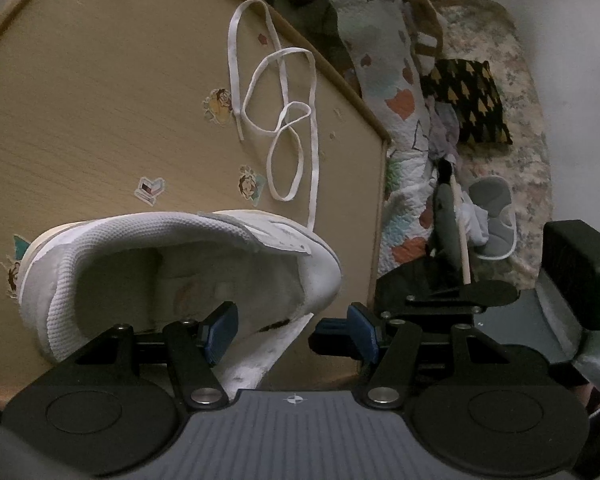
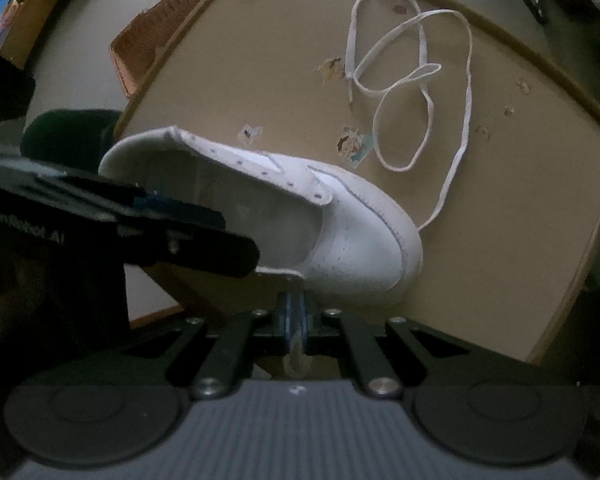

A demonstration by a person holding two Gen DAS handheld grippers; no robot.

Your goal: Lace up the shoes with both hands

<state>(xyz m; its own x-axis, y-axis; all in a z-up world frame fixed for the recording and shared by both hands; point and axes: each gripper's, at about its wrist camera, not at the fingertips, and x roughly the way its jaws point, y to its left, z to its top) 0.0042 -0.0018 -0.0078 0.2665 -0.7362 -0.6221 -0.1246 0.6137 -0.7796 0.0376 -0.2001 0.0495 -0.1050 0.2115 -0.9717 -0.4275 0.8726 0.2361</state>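
A white sneaker (image 1: 172, 256) lies on its side on the tan table (image 1: 80, 120), with its opening toward my left gripper (image 1: 290, 332). That gripper is open. One pad is inside the shoe's mouth and the shoe's near eyelet flap (image 1: 272, 344) hangs loose between the pads. A white lace (image 1: 296, 120) lies in loops beyond the shoe, and one stretch runs behind the toe. My right gripper (image 2: 294, 316) is shut just under the sneaker's (image 2: 340, 232) near edge, on a thin pale strip that looks like the lace's end. The looped lace (image 2: 424, 92) lies farther back.
The table has a raised rim (image 2: 592, 236) and several stickers. A wicker basket (image 2: 156, 40) sits off its far left corner. In the left wrist view, a quilt (image 1: 392, 80) and a dark patterned cushion (image 1: 468, 100) lie beyond the table's right edge.
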